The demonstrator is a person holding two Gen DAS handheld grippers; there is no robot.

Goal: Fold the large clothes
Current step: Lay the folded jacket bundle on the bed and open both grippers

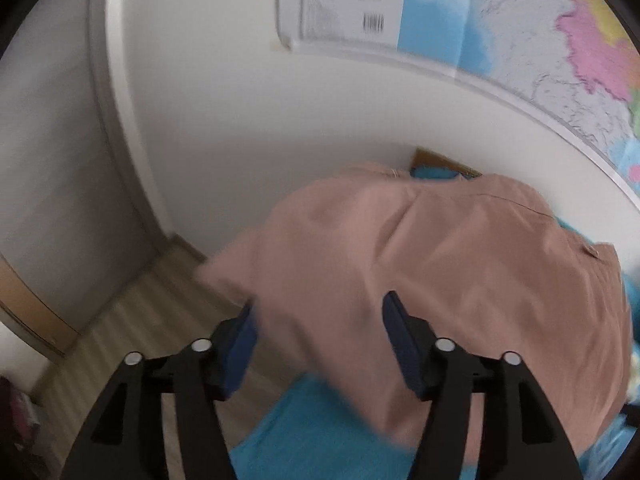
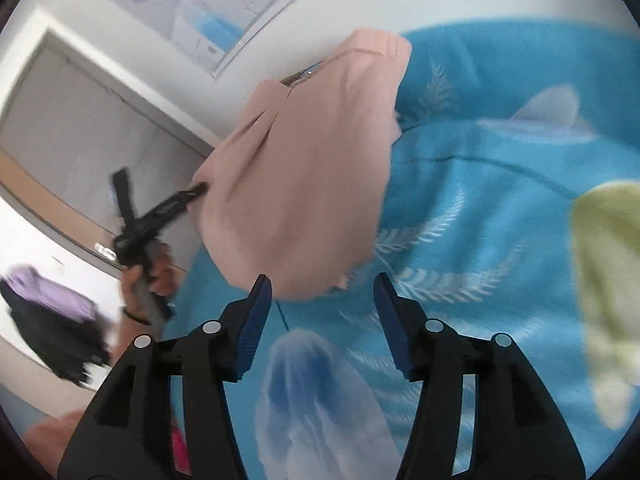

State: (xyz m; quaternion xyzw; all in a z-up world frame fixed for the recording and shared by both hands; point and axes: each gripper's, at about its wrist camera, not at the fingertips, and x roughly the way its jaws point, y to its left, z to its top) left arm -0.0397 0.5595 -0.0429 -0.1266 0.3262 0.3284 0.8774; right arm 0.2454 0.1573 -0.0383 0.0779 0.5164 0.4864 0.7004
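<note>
A large pink garment (image 1: 420, 264) lies on a blue patterned bed cover (image 1: 320, 432); it also shows in the right wrist view (image 2: 304, 184). My left gripper (image 1: 320, 312) is open, its jaws wide apart over the garment's near edge, holding nothing. It also shows in the right wrist view (image 2: 160, 208), at the garment's left edge, in a hand. My right gripper (image 2: 323, 292) is open and empty, just short of the garment's near hem above the bed cover (image 2: 480, 208).
A wall map (image 1: 500, 36) hangs above the bed. Wooden floor (image 1: 132, 320) and a door frame lie to the left. A yellow-green cloth (image 2: 608, 280) lies on the bed at right. Dark and purple clothes (image 2: 52, 320) hang at left.
</note>
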